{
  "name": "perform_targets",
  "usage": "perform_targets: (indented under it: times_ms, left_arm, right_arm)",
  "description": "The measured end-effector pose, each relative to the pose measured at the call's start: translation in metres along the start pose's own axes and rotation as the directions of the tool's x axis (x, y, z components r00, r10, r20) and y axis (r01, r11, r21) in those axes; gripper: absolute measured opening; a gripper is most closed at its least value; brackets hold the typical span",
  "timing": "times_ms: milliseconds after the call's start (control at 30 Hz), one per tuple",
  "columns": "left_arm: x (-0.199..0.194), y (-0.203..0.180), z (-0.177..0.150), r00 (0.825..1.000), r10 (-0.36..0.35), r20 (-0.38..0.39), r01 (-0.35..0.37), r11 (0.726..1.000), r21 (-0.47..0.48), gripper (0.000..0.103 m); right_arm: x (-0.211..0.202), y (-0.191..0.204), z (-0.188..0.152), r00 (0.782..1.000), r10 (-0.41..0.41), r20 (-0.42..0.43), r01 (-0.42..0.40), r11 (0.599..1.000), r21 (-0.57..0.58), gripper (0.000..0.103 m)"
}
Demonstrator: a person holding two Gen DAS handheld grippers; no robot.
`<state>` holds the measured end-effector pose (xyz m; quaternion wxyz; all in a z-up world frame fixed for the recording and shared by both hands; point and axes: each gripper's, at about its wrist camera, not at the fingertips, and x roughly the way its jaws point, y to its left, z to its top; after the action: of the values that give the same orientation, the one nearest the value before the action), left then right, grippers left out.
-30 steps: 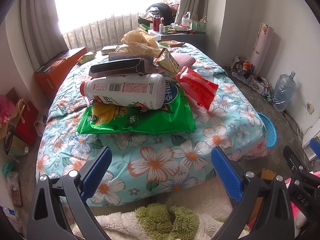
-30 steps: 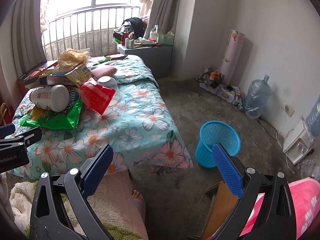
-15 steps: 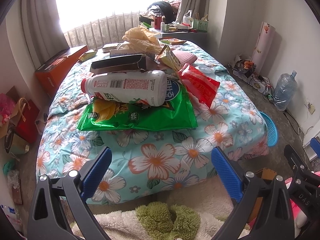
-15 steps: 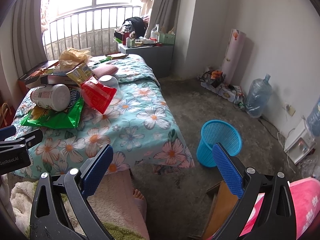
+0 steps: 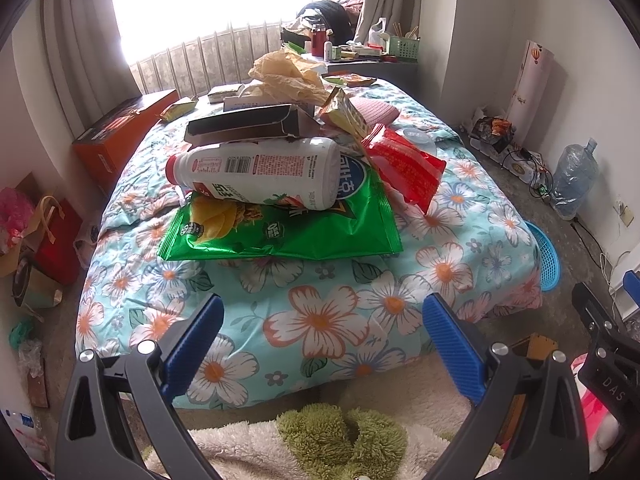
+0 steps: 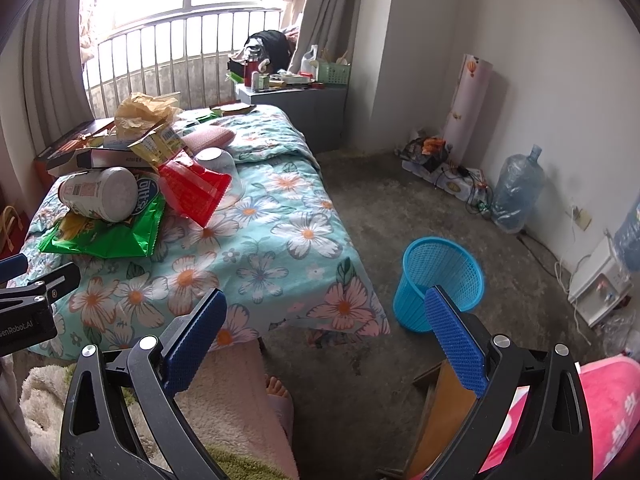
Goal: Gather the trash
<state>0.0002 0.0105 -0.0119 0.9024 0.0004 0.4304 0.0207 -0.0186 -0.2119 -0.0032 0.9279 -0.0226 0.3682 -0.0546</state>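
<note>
A pile of trash lies on the floral bed (image 5: 320, 320): a white plastic bottle (image 5: 260, 172) on its side on a green snack bag (image 5: 280, 232), a red bag (image 5: 404, 168), a dark carton (image 5: 248, 122), a yellow wrapper (image 5: 344, 114) and crumpled yellow paper (image 5: 288, 74). My left gripper (image 5: 320, 340) is open and empty, short of the pile, over the bed's near edge. My right gripper (image 6: 324, 332) is open and empty, over the floor beside the bed. A blue mesh trash basket (image 6: 438, 280) stands on the floor right of the bed; it also shows in the left wrist view (image 5: 546, 256).
An orange box (image 5: 120, 136) lies at the bed's far left. Bags (image 5: 44, 232) stand on the floor at left. A water jug (image 6: 516, 192) and cables line the right wall. A cluttered grey desk (image 6: 292, 100) stands by the window. A bare foot (image 6: 276, 388) is near my right gripper.
Both grippers have moved slightly forward toward the bed; the pile sits a little closer in the left wrist view. Both stay open and empty.
</note>
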Motion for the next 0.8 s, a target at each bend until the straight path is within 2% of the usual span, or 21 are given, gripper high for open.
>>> perform_targets:
  times_ms: [600, 800]
  left_arm:
    - [0.005, 0.002, 0.0, 1.0, 0.003, -0.008, -0.003, 1.0, -0.007, 0.097]
    - [0.011, 0.005, 0.002, 1.0, -0.006, -0.026, 0.006, 1.0, -0.014, 0.097]
  right_arm:
    - [0.0, 0.002, 0.0, 1.0, -0.001, 0.003, 0.001, 1.0, -0.002, 0.095]
    - [0.003, 0.009, 0.012, 1.0, 0.009, 0.007, -0.009, 1.0, -0.021, 0.095]
